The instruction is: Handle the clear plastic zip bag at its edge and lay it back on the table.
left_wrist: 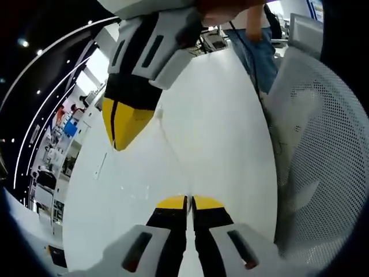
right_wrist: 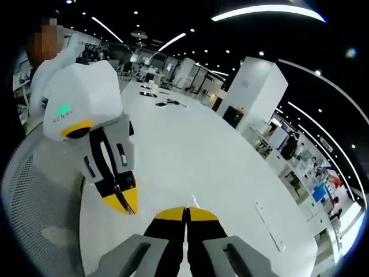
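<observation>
From the left gripper view, my left gripper (left_wrist: 188, 202) sat low over the white table (left_wrist: 230, 115), its two yellow-tipped jaws pressed together with only a thin dark seam between them. Whether any plastic was caught in that seam I could not tell. The clear zip bag (left_wrist: 173, 156) was hard to make out against the white surface; I read it as a faint, nearly invisible sheet with a thin crease running from near the other tool down toward my jaws, lying flat or close to flat on the table.

The right gripper (left_wrist: 124, 135) came in from the top of that view, its yellow tips also together and pointing down at the table near the upper end of the crease. A white mesh chair (left_wrist: 323, 150) stood beside the table, and a person in jeans (left_wrist: 259, 52) stood past the far end.

In the right gripper view, my right gripper (right_wrist: 185, 212) showed its jaws closed, and the left gripper (right_wrist: 128, 201) hung just beside it, tips joined, over the table (right_wrist: 190, 144). The bag's edge there was too faint for me to place. Small dark items (right_wrist: 164, 98) lay far down the table.
</observation>
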`<state>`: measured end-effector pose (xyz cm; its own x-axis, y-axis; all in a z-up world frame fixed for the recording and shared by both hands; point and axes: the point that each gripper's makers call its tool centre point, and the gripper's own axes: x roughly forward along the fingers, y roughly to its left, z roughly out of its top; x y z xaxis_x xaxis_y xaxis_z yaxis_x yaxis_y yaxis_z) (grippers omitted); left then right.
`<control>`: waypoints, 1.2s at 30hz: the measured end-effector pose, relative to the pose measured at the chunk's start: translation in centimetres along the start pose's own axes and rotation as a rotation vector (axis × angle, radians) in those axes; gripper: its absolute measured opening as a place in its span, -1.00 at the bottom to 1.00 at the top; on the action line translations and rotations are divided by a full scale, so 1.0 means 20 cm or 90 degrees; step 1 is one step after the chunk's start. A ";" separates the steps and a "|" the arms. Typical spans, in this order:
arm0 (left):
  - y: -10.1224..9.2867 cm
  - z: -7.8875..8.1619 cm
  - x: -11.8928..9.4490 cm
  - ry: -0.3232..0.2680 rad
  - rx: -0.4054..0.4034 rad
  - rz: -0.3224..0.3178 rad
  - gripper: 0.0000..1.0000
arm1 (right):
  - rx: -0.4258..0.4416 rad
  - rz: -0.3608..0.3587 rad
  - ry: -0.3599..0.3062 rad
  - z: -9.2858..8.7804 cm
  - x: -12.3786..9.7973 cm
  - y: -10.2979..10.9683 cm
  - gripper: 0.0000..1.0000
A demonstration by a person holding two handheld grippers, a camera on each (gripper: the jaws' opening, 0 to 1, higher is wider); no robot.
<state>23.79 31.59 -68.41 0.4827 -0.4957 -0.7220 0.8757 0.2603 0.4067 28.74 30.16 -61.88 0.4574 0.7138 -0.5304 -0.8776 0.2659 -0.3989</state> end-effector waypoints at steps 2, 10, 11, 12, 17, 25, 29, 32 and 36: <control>0.01 0.02 -0.01 -0.001 0.013 0.006 -1.00 | 0.010 -0.010 0.000 0.01 -0.01 -0.03 -1.00; 0.04 0.03 -0.03 -0.009 0.009 0.016 -1.00 | 0.031 -0.030 0.004 0.02 -0.01 -0.07 -1.00; 0.04 0.03 -0.03 -0.008 0.009 0.016 -1.00 | 0.032 -0.032 0.004 0.02 -0.01 -0.07 -1.00; 0.04 0.03 -0.03 -0.008 0.008 0.016 -1.00 | 0.032 -0.035 0.003 0.03 -0.01 -0.08 -1.00; 0.04 0.02 -0.03 -0.002 0.020 0.018 -1.00 | 0.023 -0.042 -0.006 0.03 -0.02 -0.08 -1.00; -0.02 -0.01 0.00 0.023 0.042 0.014 -1.00 | 0.016 -0.036 -0.005 0.02 0.00 -0.05 -1.00; -0.04 -0.06 0.02 0.028 0.016 0.009 -0.99 | 0.017 -0.021 0.004 -0.01 0.02 -0.01 -1.00; -0.05 -0.08 0.02 0.024 -0.052 0.003 -1.00 | 0.017 -0.008 0.012 -0.03 0.03 0.03 -1.00; -0.06 -0.12 0.04 0.021 -0.091 0.004 -0.99 | 0.023 0.007 0.018 -0.05 0.04 0.07 -1.00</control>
<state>23.11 32.85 -70.76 0.4863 -0.4674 -0.7383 0.8645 0.3803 0.3287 28.01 30.47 -63.75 0.4504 0.6990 -0.5554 -0.8872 0.2808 -0.3661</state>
